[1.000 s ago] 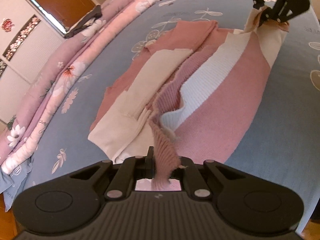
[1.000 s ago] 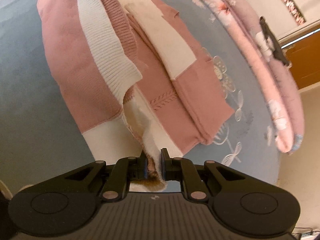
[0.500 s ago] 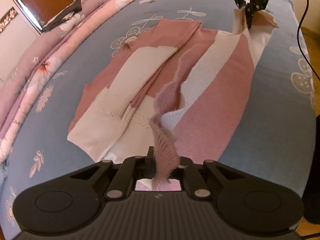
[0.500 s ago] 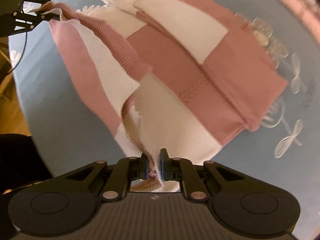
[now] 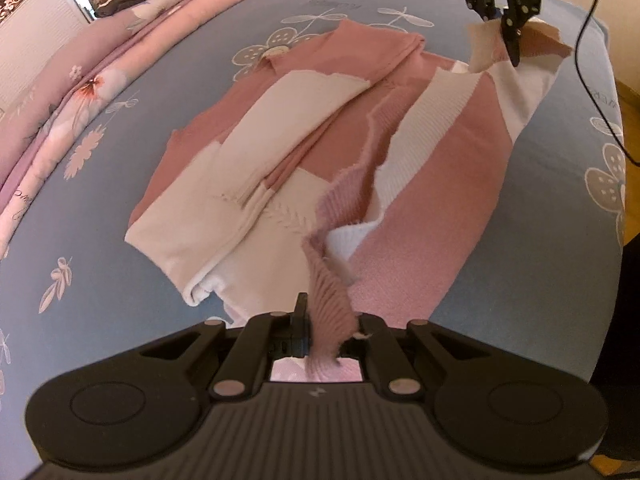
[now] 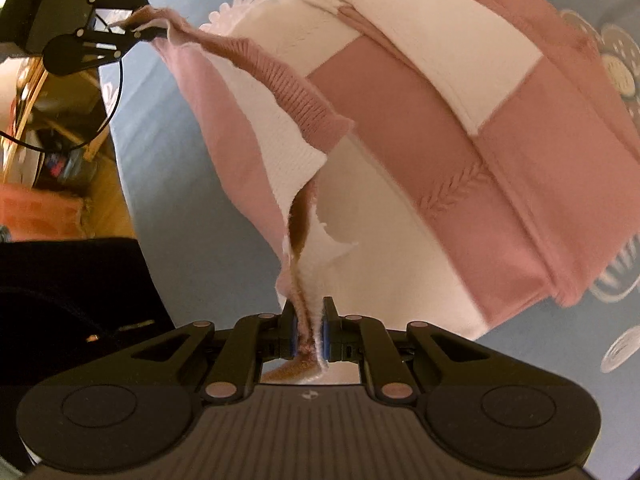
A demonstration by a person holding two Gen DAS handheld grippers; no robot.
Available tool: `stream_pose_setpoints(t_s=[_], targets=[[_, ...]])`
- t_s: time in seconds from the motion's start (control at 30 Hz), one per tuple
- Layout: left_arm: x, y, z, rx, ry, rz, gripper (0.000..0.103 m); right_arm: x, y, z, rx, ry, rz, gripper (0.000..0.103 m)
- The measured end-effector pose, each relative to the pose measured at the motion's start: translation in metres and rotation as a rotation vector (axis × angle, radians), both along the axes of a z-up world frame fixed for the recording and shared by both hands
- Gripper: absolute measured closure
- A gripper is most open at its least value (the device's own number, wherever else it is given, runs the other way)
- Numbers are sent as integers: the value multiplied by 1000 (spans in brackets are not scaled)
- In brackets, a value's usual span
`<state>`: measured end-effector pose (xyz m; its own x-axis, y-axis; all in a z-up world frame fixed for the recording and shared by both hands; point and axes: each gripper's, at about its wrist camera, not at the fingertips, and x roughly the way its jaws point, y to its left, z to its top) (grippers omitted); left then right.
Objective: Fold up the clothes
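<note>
Pink-and-cream blocked sweater point(image 5: 420, 216) with ribbed mauve edging, spread on blue bedsheet point(image 5: 120, 216) printed with pale flowers; far left, pink and lilac floral quilt point(image 5: 80, 80); black grippers.

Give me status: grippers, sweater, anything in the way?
Left gripper shut on sweater edge. Right gripper shut on opposite end. Flap lifted off blue bedsheet. Nothing in the way.

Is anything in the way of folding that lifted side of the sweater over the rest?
Nothing visible. Both the left gripper and right gripper already pinch the sweater edge, and only its own folded sleeve lies on top.
</note>
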<state>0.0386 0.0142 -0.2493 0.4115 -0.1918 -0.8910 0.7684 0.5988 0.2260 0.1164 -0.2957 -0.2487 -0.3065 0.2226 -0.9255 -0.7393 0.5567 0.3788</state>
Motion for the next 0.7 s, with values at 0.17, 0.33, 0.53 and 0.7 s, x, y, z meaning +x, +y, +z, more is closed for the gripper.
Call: stream_pose_setpoints(t_s=[0.17,0.33,0.53,0.7], targets=[[6,3,8,-2,19,44,99,23,3,7,0,-3,25,90],[14,2,12,8,12,53,99,35,7,12,-1,-39,48,90],[24,1,13,17,6,70,99,43,3,18,-6,-89,36,90],[32,-1,15,24,-7,75,99,50,-2,16,-6,-120,20,90]])
